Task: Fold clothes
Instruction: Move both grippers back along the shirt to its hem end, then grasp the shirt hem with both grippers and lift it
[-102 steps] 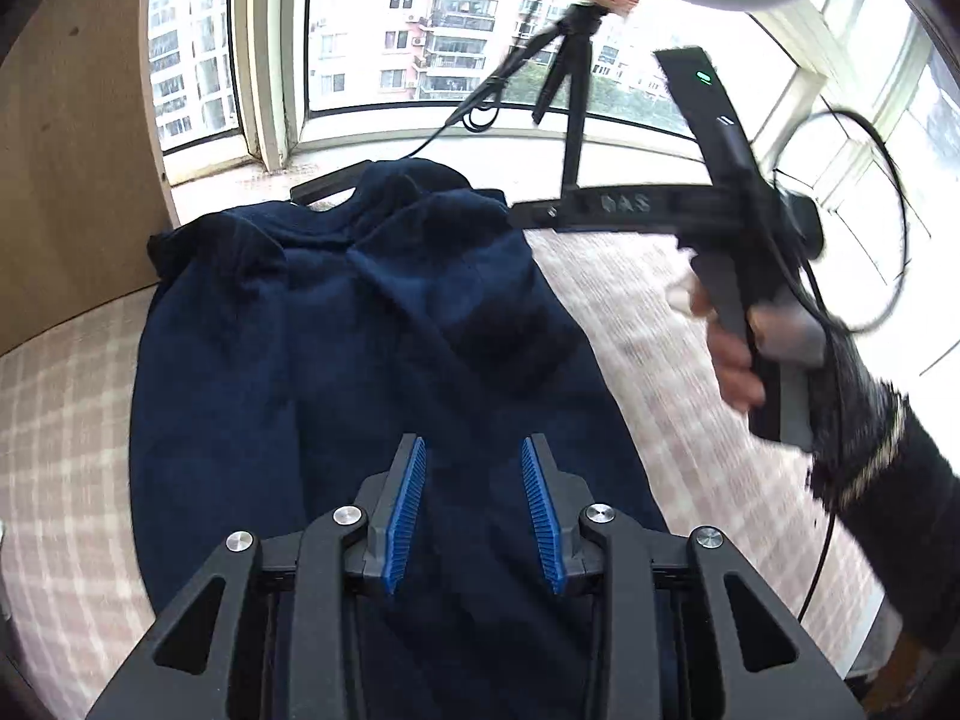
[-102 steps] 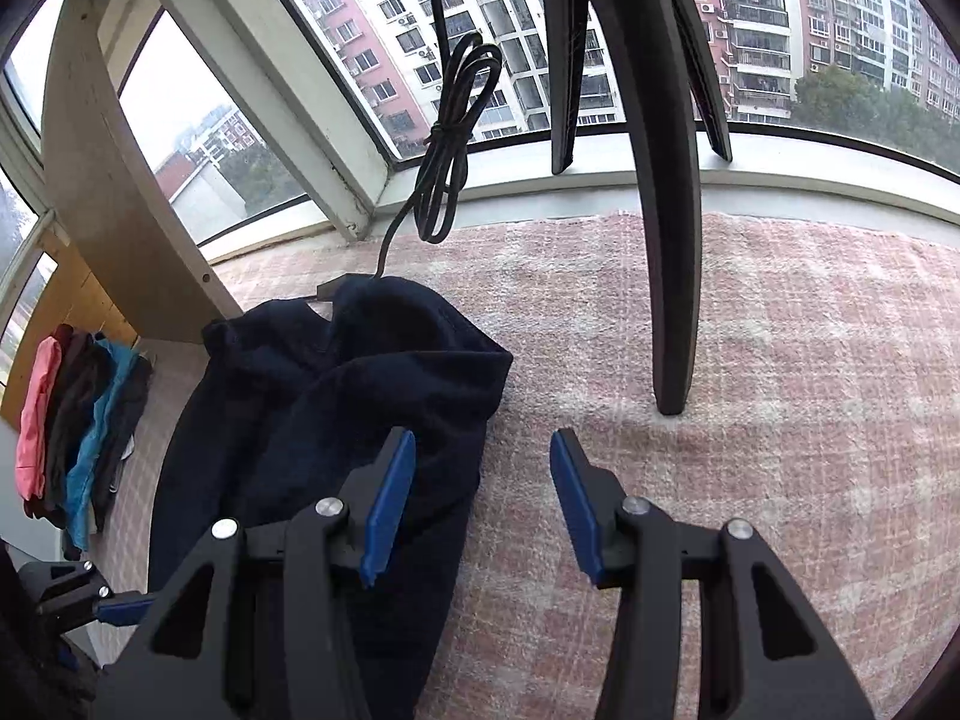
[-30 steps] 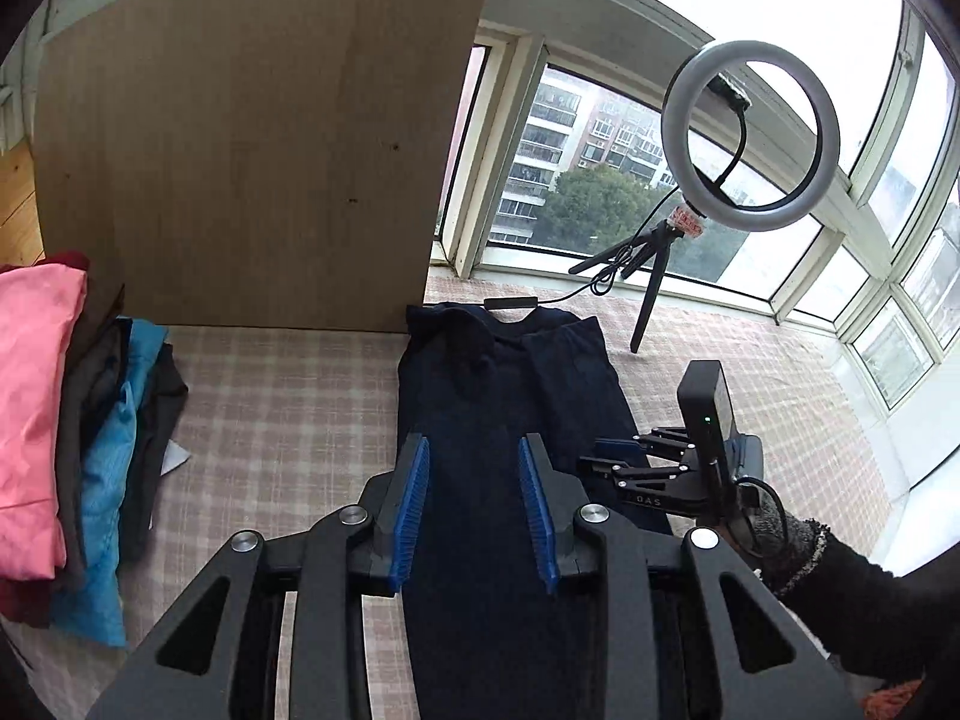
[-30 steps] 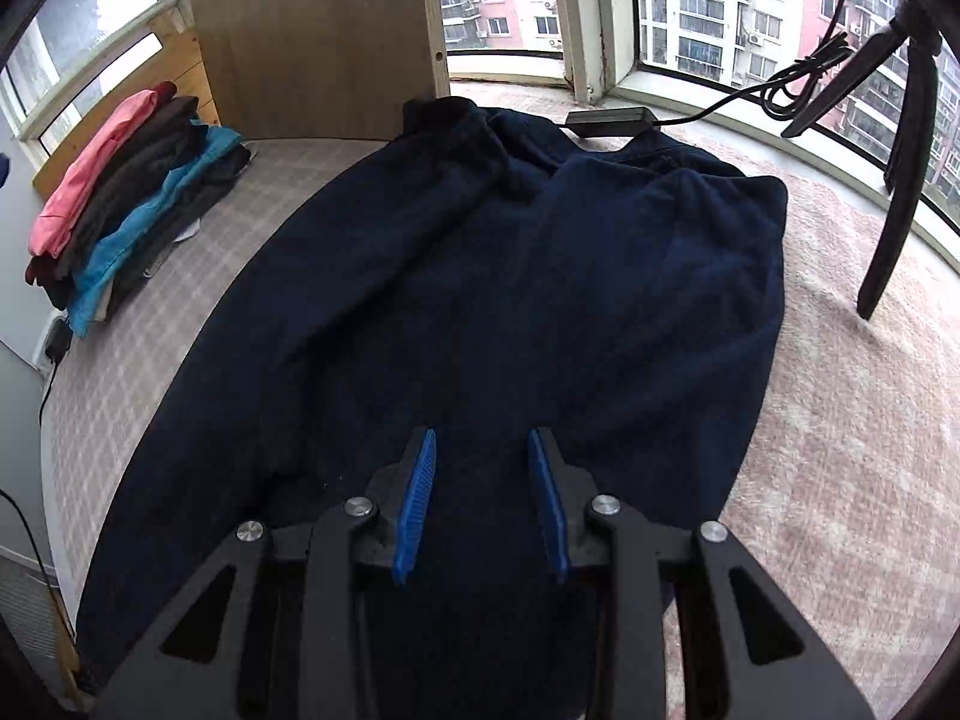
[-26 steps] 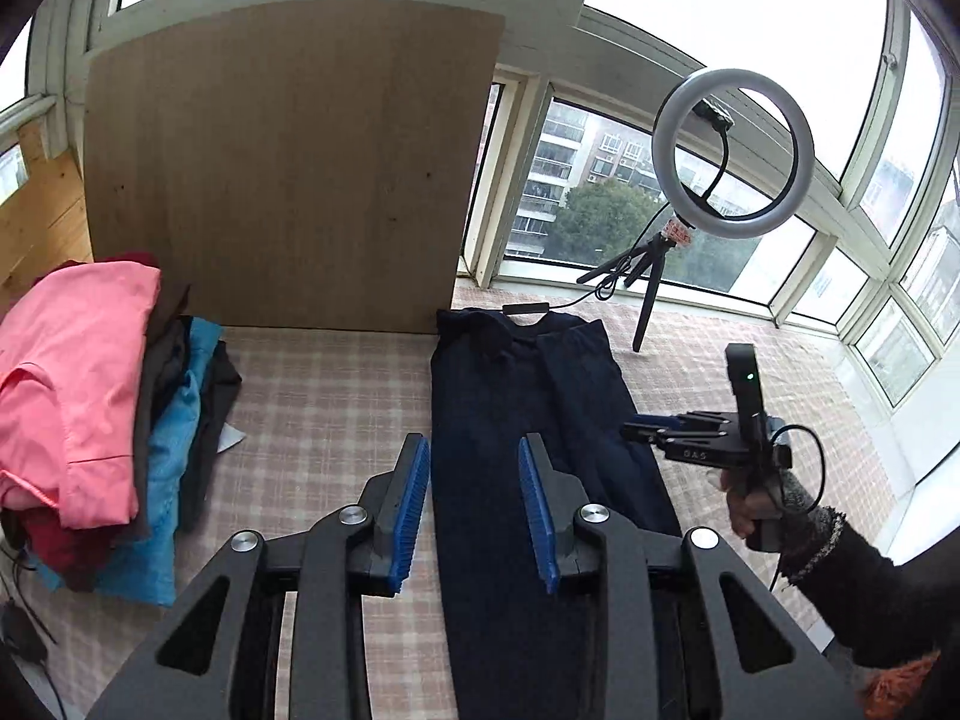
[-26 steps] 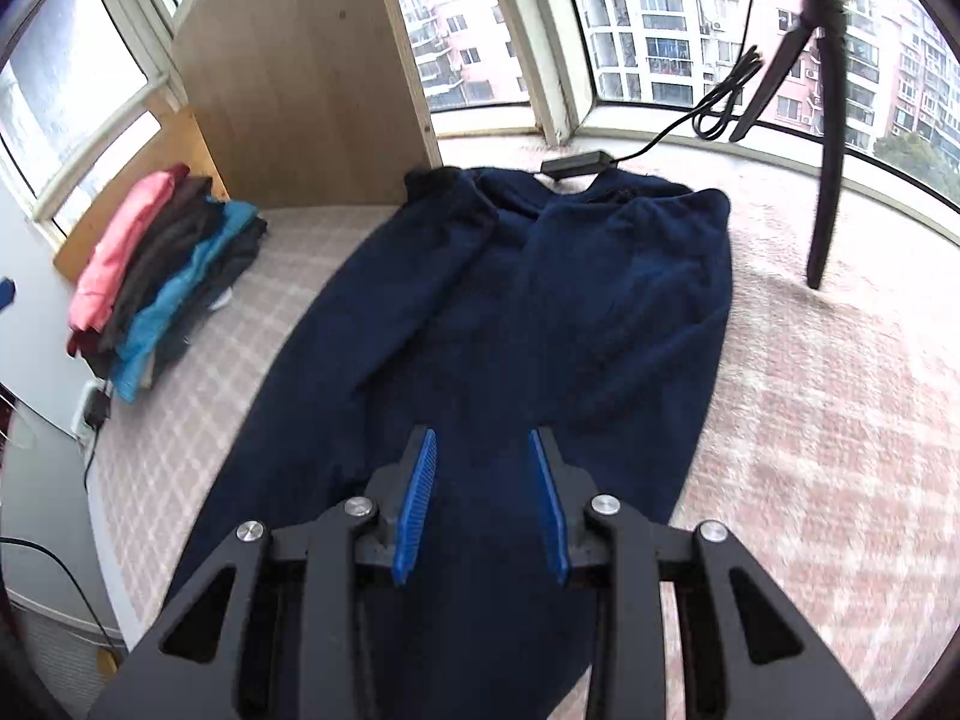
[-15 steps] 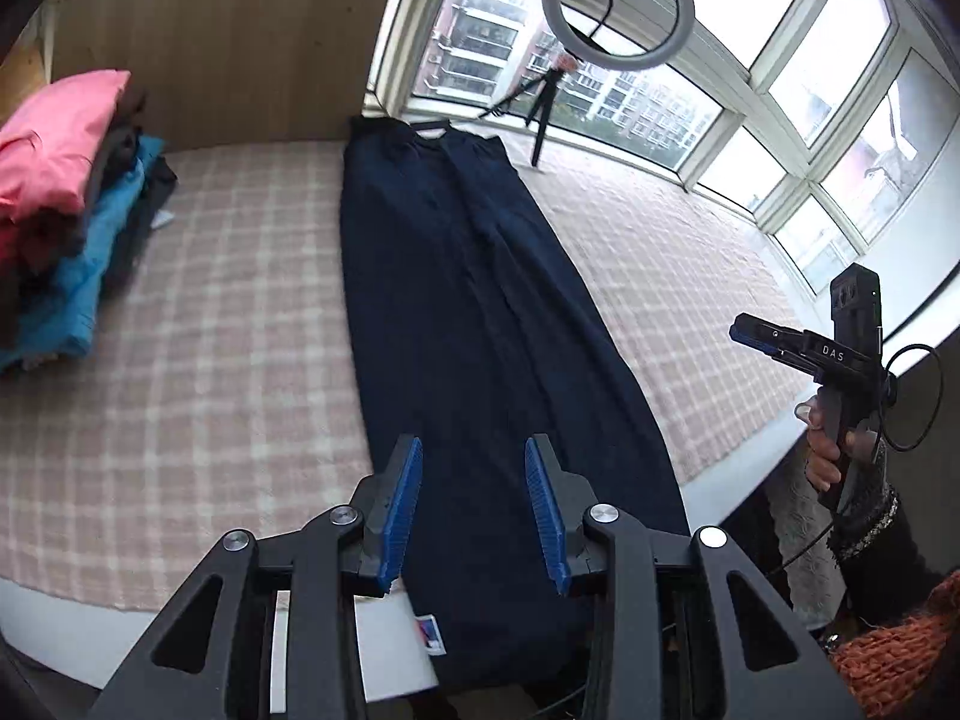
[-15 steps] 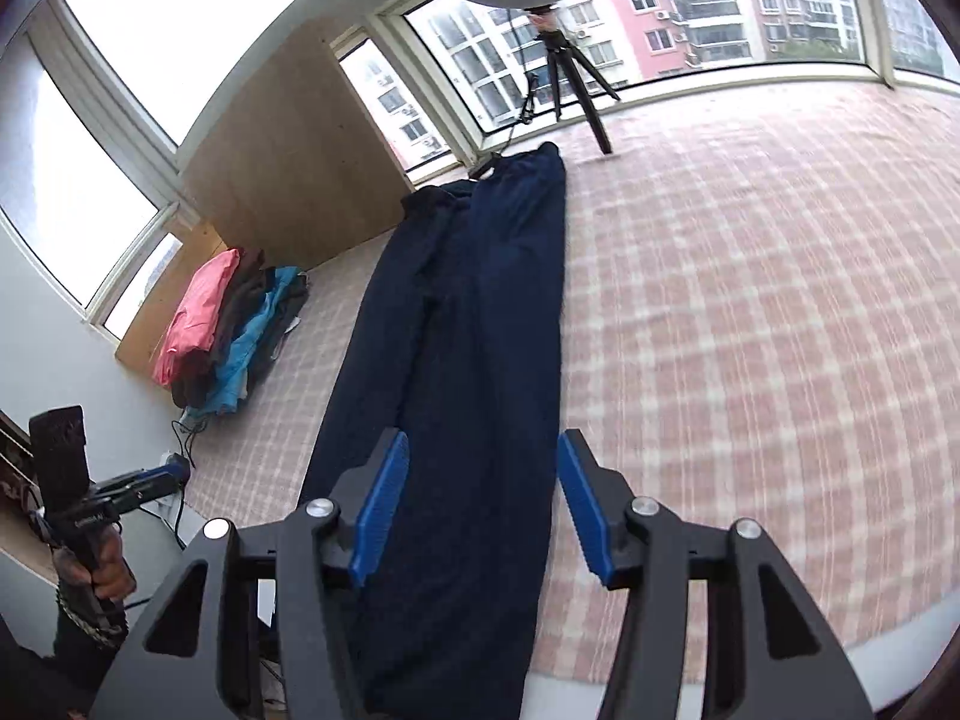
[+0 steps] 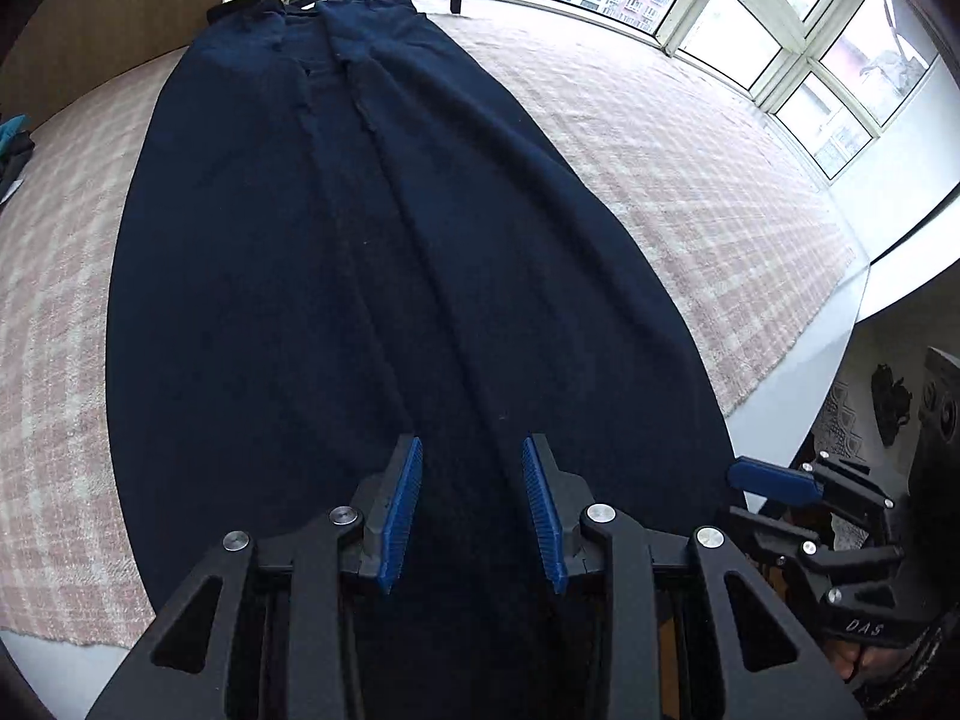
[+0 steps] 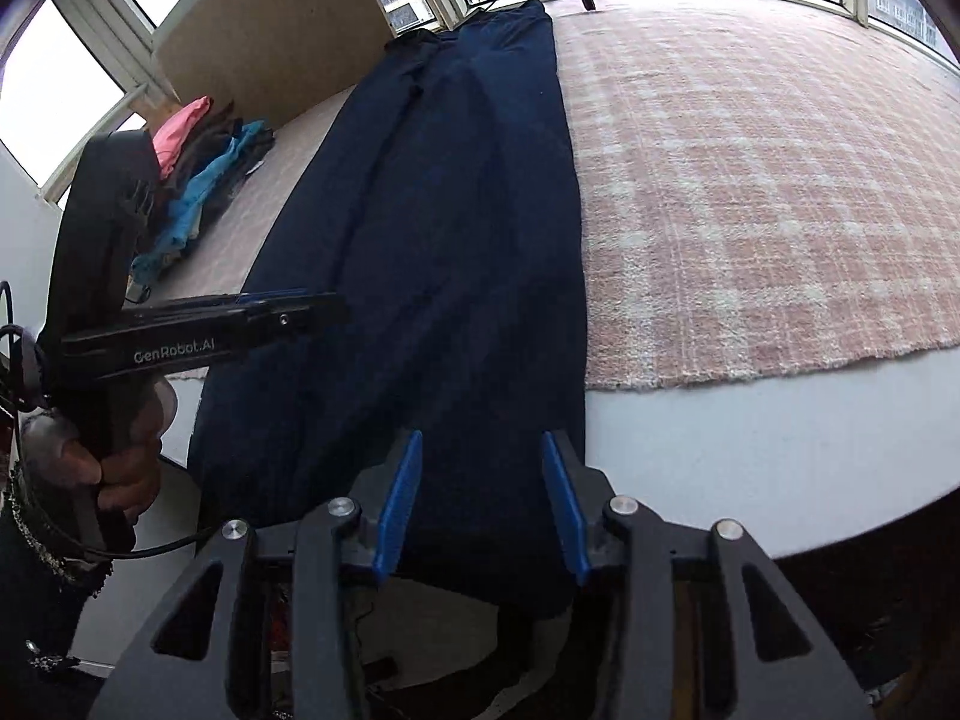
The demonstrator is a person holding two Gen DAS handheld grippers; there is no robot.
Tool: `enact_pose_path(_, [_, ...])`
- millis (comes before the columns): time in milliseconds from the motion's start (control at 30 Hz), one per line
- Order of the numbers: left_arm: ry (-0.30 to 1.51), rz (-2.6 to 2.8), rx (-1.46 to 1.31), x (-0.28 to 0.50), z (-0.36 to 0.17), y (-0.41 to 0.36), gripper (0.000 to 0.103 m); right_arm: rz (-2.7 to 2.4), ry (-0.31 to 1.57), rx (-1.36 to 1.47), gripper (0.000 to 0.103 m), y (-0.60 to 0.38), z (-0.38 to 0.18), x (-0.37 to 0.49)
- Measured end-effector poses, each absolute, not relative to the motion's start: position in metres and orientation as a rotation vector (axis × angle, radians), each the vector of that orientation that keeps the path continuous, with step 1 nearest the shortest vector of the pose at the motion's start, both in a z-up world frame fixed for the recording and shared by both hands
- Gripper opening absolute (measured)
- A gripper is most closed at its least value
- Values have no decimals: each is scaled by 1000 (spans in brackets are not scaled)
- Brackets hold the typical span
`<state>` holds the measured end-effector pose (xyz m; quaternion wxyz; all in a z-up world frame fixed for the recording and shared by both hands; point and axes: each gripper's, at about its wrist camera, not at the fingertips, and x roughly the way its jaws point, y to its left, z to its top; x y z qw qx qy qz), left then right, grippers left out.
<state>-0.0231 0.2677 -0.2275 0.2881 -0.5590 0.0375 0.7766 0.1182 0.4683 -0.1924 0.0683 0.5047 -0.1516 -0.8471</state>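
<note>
While the navy trousers point(image 9: 372, 252) lie full length and unfolded, I hover the left gripper point(image 9: 474, 510) and the closing right gripper point(image 10: 480, 498), jaws apart, over the hem.

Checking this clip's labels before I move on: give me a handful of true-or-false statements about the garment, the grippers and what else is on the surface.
1. The dark navy garment lies stretched out long on the checked cover. True.
2. The garment's near end hangs over the platform edge. True, as the right wrist view shows.
3. The left gripper is clamped on the fabric. False: its pads stand apart above the garment, pinching nothing.
4. The right gripper holds a pink shirt. False: its jaws are closing with nothing gripped between them.
5. The stack of clothes sits on top of the navy garment. False: it sits apart, beside the wooden panel.
</note>
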Motion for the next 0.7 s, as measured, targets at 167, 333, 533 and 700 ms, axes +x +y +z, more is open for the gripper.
enact_pose_path(167, [96, 2066, -1503, -27, -228, 280, 32, -2526, -462, 1478, 34, 474, -191, 124])
enact_pose_path(333, [132, 2108, -1504, -23, -227, 286, 19, -2490, -471, 1474, 33, 477, -187, 123])
enact_pose_path(533, [41, 2077, -1511, -18, -229, 281, 9, -2477, -478, 1460, 34, 477, -183, 123])
enact_pose_path(700, [11, 2093, -1538, -13, -226, 281, 9, -2459, -489, 1470, 34, 479, -181, 120])
